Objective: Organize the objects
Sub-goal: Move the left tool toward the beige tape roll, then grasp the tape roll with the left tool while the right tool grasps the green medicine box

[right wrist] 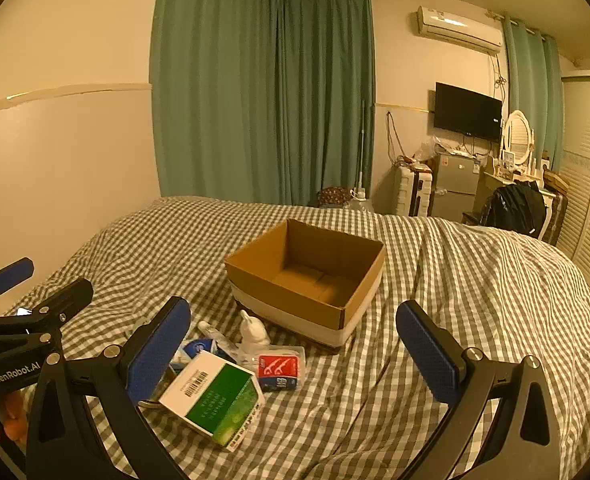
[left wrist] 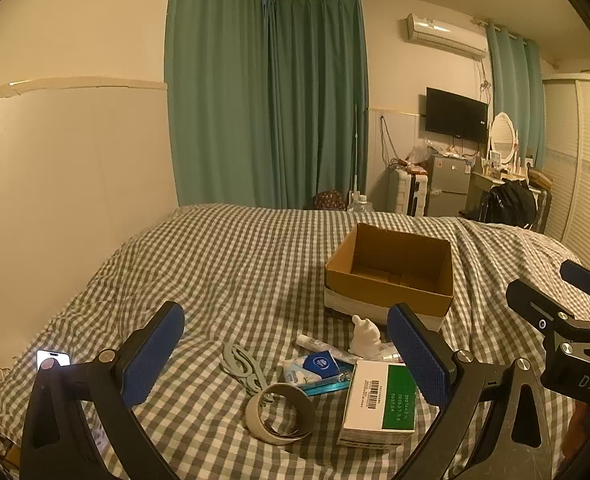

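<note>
An open empty cardboard box (left wrist: pixel 391 276) (right wrist: pixel 307 276) sits on the checked bed. In front of it lies a pile: a green-and-white carton (left wrist: pixel 381 404) (right wrist: pixel 215 396), a tape roll (left wrist: pixel 281 412), a grey-green plastic piece (left wrist: pixel 241 366), a blue-and-white pack (left wrist: pixel 317 366), a white tube (left wrist: pixel 319 346), a white figurine (left wrist: pixel 365 336) (right wrist: pixel 254 330) and a red-and-blue pack (right wrist: pixel 279 366). My left gripper (left wrist: pixel 287 352) is open and empty above the pile. My right gripper (right wrist: pixel 295 352) is open and empty, right of the pile.
A phone (left wrist: pixel 53 358) lies on the bed (right wrist: pixel 475 280) at the left edge. Green curtains (left wrist: pixel 263 100) hang behind the bed. A fridge (left wrist: pixel 449 186), a dresser with mirror and a dark bag stand at the far right.
</note>
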`<state>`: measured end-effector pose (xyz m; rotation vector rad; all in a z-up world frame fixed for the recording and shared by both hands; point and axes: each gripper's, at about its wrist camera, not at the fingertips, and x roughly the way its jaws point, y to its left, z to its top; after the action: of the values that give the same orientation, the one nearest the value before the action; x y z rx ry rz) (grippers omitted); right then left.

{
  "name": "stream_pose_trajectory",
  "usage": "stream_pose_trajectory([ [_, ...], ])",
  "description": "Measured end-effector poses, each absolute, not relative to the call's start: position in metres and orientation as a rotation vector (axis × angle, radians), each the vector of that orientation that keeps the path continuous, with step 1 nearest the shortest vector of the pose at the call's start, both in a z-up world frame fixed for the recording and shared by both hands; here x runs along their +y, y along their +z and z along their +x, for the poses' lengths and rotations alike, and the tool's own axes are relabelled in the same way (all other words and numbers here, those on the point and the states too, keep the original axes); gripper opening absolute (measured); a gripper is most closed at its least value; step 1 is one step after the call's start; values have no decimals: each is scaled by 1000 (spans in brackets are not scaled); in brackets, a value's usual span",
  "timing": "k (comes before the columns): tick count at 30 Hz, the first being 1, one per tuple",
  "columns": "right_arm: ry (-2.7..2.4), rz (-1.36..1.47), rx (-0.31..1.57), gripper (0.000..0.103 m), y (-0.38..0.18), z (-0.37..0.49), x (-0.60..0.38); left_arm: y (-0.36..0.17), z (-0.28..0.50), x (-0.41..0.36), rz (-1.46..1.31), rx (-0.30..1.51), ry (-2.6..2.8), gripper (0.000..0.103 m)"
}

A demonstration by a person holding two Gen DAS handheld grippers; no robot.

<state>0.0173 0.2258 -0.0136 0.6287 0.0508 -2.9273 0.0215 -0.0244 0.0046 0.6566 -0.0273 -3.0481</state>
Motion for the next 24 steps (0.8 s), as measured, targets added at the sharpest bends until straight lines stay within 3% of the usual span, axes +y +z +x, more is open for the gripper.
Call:
stream_pose_trajectory([
  [10,-2865,648,90,103,-12,21,200,-19,20,-50,764,-15,-3002,103],
  [24,-2766,926,84,103,-78,-13,193,-140,-19,-41,1263,-146,-2866,103],
])
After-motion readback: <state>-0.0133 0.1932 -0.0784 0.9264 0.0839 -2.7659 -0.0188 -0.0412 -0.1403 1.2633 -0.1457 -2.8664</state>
